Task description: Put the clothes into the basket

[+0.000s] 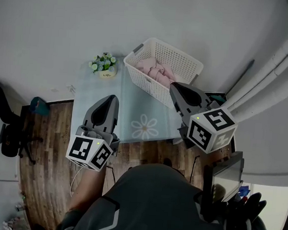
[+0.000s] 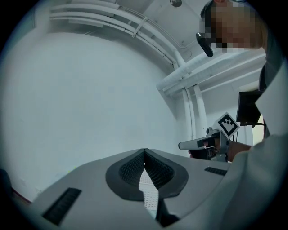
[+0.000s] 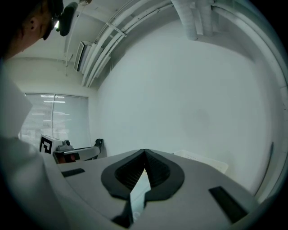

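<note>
A white perforated basket (image 1: 180,65) stands at the far end of the pale table (image 1: 93,95), with pink clothes (image 1: 156,71) piled inside it. My left gripper (image 1: 113,98) hovers over the table's left part, well short of the basket; its jaws meet at the tip (image 2: 144,151), shut with nothing between them. My right gripper (image 1: 173,86) is raised at the basket's near right side, jaws closed together (image 3: 145,152) and holding nothing. The basket's rim (image 3: 201,159) peeks over the right gripper's body in the right gripper view.
A small pot of flowers (image 1: 104,65) sits at the table's far left corner. A daisy print (image 1: 145,127) marks the table's near part. An office chair (image 1: 6,136) stands on the wood floor at left. A monitor (image 1: 226,175) is at lower right.
</note>
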Motion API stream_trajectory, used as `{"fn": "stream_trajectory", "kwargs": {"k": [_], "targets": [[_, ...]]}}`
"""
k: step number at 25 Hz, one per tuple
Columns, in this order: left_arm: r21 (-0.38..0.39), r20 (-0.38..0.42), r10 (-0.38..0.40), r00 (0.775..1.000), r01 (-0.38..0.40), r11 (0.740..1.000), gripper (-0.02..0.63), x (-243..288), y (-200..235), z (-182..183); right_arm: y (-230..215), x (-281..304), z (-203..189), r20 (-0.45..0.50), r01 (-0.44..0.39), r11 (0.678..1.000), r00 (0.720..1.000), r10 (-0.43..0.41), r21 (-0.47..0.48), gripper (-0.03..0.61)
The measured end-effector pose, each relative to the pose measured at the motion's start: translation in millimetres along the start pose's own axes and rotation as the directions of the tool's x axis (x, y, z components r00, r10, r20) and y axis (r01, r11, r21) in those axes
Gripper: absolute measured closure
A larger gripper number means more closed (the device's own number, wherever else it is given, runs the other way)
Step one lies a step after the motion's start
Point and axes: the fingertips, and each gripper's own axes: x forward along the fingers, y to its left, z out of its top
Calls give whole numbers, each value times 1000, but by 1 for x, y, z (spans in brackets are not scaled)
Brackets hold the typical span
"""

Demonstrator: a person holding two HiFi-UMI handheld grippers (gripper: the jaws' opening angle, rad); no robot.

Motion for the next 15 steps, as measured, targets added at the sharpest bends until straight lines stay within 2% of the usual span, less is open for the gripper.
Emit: {"fn": "stream_trajectory", "kwargs": {"k": [15], "targets": [[-16, -4, 9, 1000, -9, 1000, 606, -2, 1, -3, -3, -2, -2, 7, 6, 1000, 1000, -6, 15, 565]]}}
